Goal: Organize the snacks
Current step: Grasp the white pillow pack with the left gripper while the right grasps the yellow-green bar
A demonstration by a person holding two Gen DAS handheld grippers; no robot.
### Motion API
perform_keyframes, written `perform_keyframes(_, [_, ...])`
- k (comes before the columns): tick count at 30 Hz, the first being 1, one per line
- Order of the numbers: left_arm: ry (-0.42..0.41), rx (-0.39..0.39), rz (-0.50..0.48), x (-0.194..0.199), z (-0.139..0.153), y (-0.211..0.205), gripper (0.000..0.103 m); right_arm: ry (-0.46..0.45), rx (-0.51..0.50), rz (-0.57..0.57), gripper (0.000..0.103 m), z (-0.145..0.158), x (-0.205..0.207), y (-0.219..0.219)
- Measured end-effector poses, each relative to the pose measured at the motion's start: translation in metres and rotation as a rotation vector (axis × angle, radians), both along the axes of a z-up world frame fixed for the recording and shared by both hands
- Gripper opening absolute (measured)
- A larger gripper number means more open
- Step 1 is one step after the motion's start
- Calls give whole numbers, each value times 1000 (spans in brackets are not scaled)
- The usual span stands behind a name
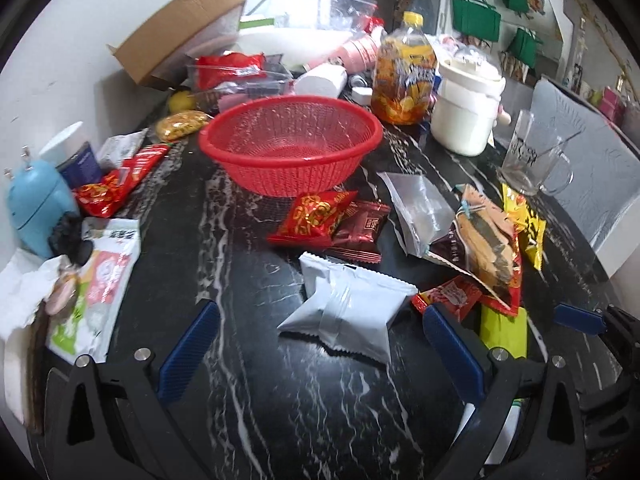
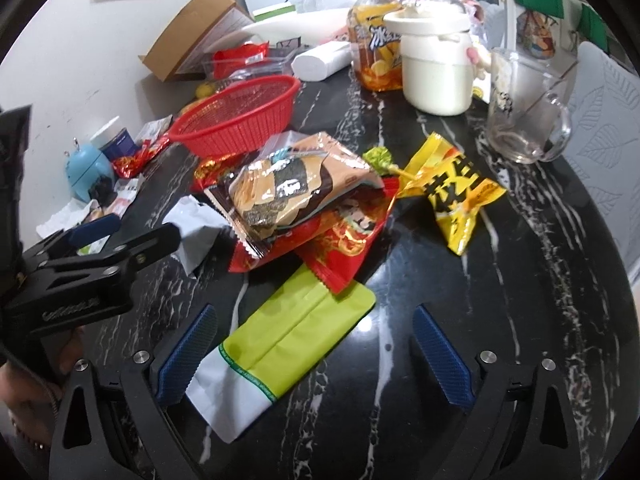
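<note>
An empty red mesh basket stands on the black marble table; it also shows in the right wrist view. My left gripper is open and empty, with a silver-white snack packet lying between its fingers. My right gripper is open and empty, around a lime-green packet. Beyond that lie a seaweed snack bag, a red packet and a yellow packet. A red packet and a dark red one lie in front of the basket.
A glass mug, a white lidded pot and a drink bottle stand at the back right. A cardboard box leans on the wall. A blue container and more packets sit at the left.
</note>
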State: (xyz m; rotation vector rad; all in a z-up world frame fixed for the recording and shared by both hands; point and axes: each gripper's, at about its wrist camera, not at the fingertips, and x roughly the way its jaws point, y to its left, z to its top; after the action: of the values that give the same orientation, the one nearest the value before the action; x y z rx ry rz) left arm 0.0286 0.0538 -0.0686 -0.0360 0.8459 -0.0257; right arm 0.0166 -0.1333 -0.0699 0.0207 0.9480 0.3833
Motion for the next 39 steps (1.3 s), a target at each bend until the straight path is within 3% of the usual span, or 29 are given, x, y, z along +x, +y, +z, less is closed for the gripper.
perform_keyframes(3, [14, 6, -23, 8, -6, -2, 98, 16, 1, 0, 95, -4, 3, 0])
perform_keyframes(10, [45, -35, -81, 20, -18, -6, 61, 47, 28, 14, 86, -10, 7, -3])
perform_keyframes(17, [50, -37, -77, 12, -17, -5, 58, 47, 16, 12, 84, -10, 3, 5])
perform_keyframes(24, [71, -68, -27, -15, -15, 10, 58, 9, -75, -3, 82, -12, -2, 28])
perform_keyframes(29, [81, -59, -3, -34, -15, 16, 58, -65, -194, 18, 68, -16, -10, 43])
perform_keyframes(35, [85, -56, -21, -46, -16, 11, 58, -89, -178, 77, 49, -15, -19, 38])
perform_keyframes(39, [84, -64, -46, -50, -14, 3, 58, -86, -151, 99, 46, -13, -26, 26])
